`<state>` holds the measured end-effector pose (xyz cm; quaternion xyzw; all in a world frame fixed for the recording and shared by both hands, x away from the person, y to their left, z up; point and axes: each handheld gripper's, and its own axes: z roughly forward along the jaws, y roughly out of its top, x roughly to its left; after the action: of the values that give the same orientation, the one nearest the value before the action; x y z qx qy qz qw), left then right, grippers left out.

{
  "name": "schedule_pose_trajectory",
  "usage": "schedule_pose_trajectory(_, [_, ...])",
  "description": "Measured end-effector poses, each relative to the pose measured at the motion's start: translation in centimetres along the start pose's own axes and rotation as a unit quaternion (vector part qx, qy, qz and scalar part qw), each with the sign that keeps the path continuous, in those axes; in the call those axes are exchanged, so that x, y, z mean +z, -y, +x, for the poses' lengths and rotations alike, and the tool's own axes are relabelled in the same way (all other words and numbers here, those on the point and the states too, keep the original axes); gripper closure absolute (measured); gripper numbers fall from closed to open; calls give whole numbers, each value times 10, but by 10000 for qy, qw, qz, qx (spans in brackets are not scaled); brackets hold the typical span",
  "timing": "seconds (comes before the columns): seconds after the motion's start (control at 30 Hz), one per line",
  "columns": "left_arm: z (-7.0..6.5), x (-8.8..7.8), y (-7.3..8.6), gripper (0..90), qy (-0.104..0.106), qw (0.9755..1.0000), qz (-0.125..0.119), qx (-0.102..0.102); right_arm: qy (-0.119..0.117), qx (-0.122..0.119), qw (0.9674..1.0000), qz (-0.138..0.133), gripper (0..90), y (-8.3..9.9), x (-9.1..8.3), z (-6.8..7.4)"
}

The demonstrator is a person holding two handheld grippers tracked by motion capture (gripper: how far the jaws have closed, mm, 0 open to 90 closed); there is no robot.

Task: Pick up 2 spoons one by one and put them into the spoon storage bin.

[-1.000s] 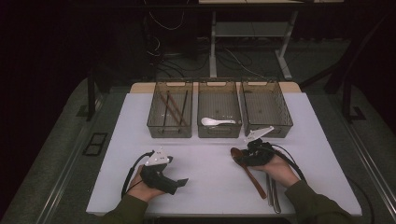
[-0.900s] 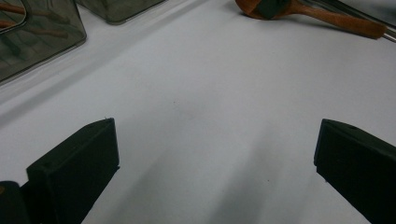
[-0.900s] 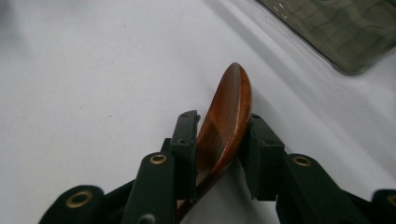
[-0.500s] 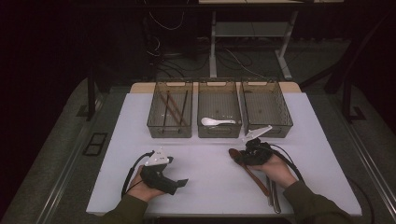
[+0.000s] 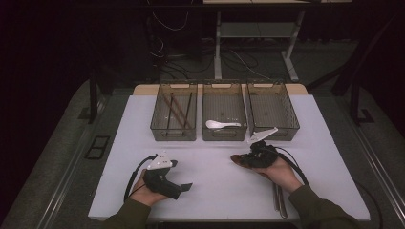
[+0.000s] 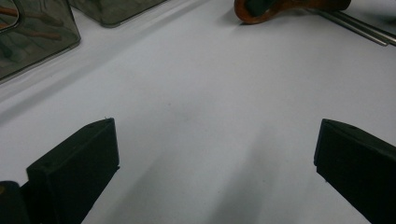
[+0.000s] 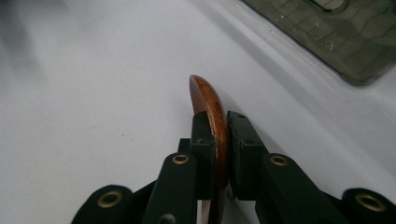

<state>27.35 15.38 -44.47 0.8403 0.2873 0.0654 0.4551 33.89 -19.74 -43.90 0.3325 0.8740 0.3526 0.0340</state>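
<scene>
the right gripper (image 7: 222, 135) has a wooden spoon (image 7: 210, 105) between its jaws, which have just been closing — in the right gripper view the two black pads press on either side of the spoon's rim, and the brown bowl curves up and out past their tips. in the high view the same gripper (image 5: 248, 160) sits low over the white table (image 5: 215, 191), just in front of the right-hand bin, with the spoon's dark bowl (image 5: 237, 159) poking out to its left and the person's right hand (image 5: 282, 172) cupped under it.

the left gripper (image 6: 215, 154) has its jaws wide apart with bare table between them, nothing touching either pad. in the high view it (image 5: 184, 187) rests near the table's front edge, held in the left hand (image 5: 148, 191), well apart from the spoon.

three clear smoky bins stand in a row at the far side of the table. the left bin (image 5: 160, 128) holds dark chopsticks (image 5: 177, 110), the middle bin (image 5: 224, 136) holds a white spoon (image 5: 220, 124), and the right bin (image 5: 292, 125) stands just beyond the right gripper. a pair of metal chopsticks (image 5: 278, 200) lies on the table near the front edge, beside the right forearm — in the left gripper view they (image 6: 355, 28) run off to the right behind the wooden spoon's bowl (image 6: 261, 9).
</scene>
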Motion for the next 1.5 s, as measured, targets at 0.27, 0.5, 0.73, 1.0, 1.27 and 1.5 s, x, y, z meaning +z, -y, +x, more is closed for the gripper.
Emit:
schedule_pose_trajectory(0.27, [1, -1, 1, 0, 63, 10000, -60, 14, 47, -14, 9998, -172, 812, -6, -11, -2])
schedule_pose_trajectory(0.5, [0, 0, 1, 0, 80, 10000, -43, 27, 128, -28, 9992, -375, 812, -17, -21, -5])
schedule_pose_trajectory(0.73, [0, 0, 1, 0, 78, 9999, -46, 52, 192, 1, 9981, -580, 812, -31, -26, -9])
schedule_pose_trajectory(1.0, [0, 0, 1, 0, 98, 9999, -38, 47, 258, 83, 9961, -844, 811, -52, -28, -16])
schedule_pose_trajectory(1.27, [0, 0, 1, 0, 116, 9999, -59, 33, 351, 97, 9937, -1056, 811, -81, -32, -23])
schedule_pose_trajectory(1.5, [-1, 1, 1, 0, 130, 9999, -35, 57, 451, 74, 9917, -1200, 811, -105, -26, -30])
